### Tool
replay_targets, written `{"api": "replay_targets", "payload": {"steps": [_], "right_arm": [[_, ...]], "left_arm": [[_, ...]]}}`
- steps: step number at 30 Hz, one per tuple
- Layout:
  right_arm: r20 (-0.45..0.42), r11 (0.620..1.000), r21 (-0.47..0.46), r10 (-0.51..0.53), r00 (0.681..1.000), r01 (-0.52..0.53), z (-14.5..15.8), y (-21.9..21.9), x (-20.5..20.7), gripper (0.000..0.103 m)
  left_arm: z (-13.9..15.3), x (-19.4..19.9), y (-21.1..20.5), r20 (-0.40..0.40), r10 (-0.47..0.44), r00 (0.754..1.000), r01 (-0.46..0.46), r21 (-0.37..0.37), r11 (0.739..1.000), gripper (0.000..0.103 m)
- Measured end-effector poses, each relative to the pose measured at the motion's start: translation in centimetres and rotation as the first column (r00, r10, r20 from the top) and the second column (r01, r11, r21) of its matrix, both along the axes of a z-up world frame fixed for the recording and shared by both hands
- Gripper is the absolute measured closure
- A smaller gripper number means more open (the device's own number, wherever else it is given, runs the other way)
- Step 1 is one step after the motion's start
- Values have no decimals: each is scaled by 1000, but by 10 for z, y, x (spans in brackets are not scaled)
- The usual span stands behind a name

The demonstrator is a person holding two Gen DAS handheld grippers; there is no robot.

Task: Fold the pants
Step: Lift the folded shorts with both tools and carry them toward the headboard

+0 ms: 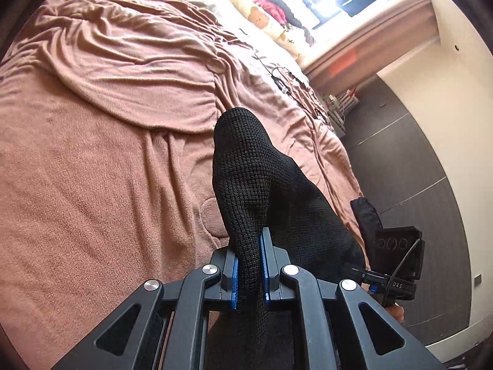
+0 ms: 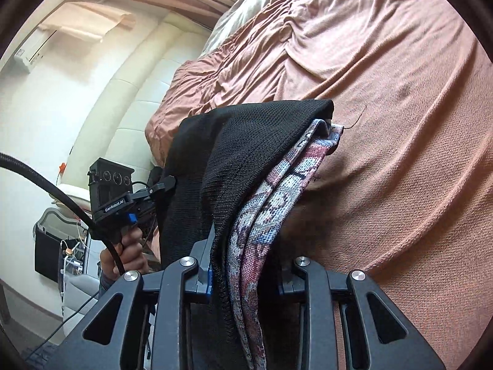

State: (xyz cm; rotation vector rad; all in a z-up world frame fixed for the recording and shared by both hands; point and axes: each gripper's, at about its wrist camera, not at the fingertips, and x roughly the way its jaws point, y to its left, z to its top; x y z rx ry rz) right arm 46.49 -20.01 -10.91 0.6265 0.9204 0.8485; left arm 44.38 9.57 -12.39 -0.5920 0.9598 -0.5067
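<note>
Pants of black waffle-knit fabric [image 1: 249,166], one pair with a patterned red, white and blue inner face, hang lifted above the bed's rumpled pinkish-brown blanket [image 1: 92,154]. Two grippers hold them: the left gripper [image 1: 250,265] has its two blue-padded fingers [image 1: 234,274] pinched on a black fold, and the right gripper [image 2: 243,274] is clamped on the bunched black and patterned layers.

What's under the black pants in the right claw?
A patterned red-blue knit layer sits beneath the black pants; the right claw grips both. Anything deeper is covered.
</note>
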Motion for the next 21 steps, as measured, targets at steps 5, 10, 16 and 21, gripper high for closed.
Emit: {"api": "replay_targets", "payload": {"steps": [5, 10, 16, 21], "right_arm": [[83, 1000, -5, -18, 996, 18, 18, -3, -28, 79], [173, 999, -12, -38, 984, 40, 39, -4, -59, 79], [266, 998, -17, -47, 963, 53, 64, -1, -96, 79], [331, 997, -38, -45, 942, 61, 82, 7, -122, 79]], "left_arm": [[27, -15, 1, 62, 17, 998, -17, -13, 1000, 91], [56, -35, 5, 124, 24, 992, -22, -23, 999, 91], [89, -60, 16, 198, 45, 979, -40, -32, 999, 91], [114, -80, 29, 243, 66, 968, -57, -41, 998, 91]]}}
